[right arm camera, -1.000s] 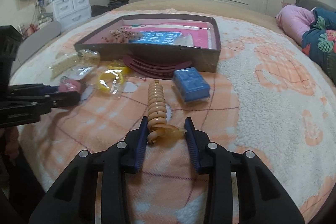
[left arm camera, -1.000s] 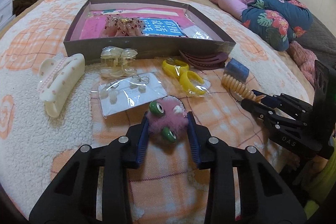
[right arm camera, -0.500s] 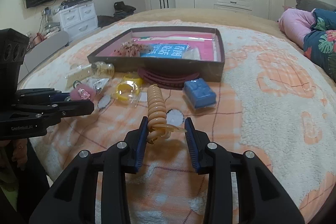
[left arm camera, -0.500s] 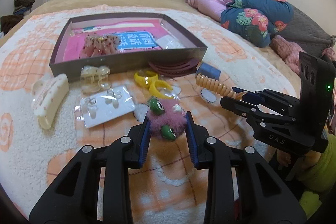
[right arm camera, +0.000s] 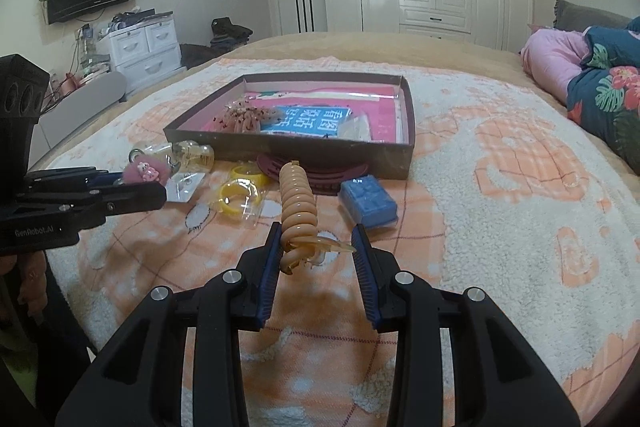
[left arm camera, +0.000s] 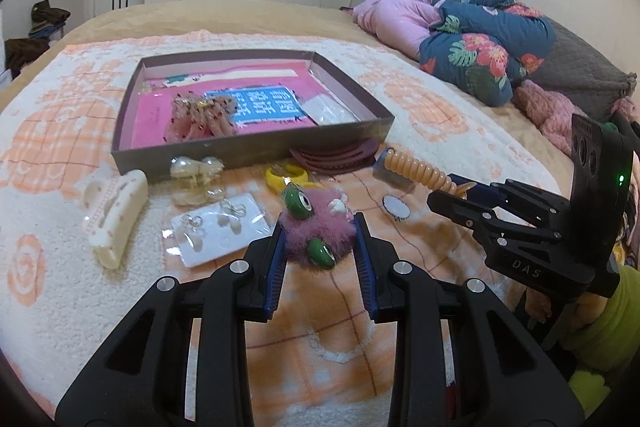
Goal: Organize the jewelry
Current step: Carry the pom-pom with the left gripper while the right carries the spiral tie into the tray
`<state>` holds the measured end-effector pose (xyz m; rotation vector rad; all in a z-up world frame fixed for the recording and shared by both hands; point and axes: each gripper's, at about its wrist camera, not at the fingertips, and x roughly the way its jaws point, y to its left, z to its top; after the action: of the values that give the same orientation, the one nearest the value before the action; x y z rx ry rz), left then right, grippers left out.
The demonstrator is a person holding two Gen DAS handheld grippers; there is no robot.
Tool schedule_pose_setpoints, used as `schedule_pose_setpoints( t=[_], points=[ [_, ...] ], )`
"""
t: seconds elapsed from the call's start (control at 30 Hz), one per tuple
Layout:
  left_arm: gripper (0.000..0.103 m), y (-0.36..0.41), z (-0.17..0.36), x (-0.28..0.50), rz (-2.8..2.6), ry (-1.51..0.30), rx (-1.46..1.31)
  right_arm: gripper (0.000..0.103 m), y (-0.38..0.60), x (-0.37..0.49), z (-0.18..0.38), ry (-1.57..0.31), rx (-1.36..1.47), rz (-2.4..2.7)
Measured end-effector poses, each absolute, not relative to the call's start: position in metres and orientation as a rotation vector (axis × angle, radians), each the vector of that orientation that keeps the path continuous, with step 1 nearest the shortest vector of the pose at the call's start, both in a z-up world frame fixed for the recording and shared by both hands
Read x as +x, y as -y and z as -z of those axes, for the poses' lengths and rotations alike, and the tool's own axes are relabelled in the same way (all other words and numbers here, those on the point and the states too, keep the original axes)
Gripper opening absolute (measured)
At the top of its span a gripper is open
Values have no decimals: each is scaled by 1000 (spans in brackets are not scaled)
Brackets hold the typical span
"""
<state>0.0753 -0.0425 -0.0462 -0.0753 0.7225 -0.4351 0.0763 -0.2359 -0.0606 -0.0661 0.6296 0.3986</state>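
Note:
My left gripper [left arm camera: 320,243] is shut on a fuzzy pink clip with green eyes [left arm camera: 316,227] and holds it above the blanket; it also shows in the right wrist view [right arm camera: 144,171]. My right gripper [right arm camera: 316,251] is shut on a tan spiral hair clip [right arm camera: 298,203], lifted off the bed; it also shows in the left wrist view [left arm camera: 416,171]. The brown box [left arm camera: 256,151] with pink lining lies ahead of both grippers and holds a beaded pink piece [left arm camera: 200,115].
On the blanket lie a cream claw clip [left arm camera: 114,211], a card of earrings [left arm camera: 220,231], a clear clip [left arm camera: 196,175], yellow bangles [right arm camera: 240,191], a maroon comb [right arm camera: 316,175] and a blue case [right arm camera: 368,201]. Folded bedding [left arm camera: 480,51] lies at the right.
Both grippers have risen and pulled back from the bed, each carrying its clip. The box now looks farther away.

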Motion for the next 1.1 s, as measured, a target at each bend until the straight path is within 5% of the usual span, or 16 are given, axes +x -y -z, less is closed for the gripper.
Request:
schedule_pose_setpoints(
  t=[1.1],
  points=[
    [23,-23,7,123,290,-585,-170,33,213,113,18,-561,-95,-355]
  ],
)
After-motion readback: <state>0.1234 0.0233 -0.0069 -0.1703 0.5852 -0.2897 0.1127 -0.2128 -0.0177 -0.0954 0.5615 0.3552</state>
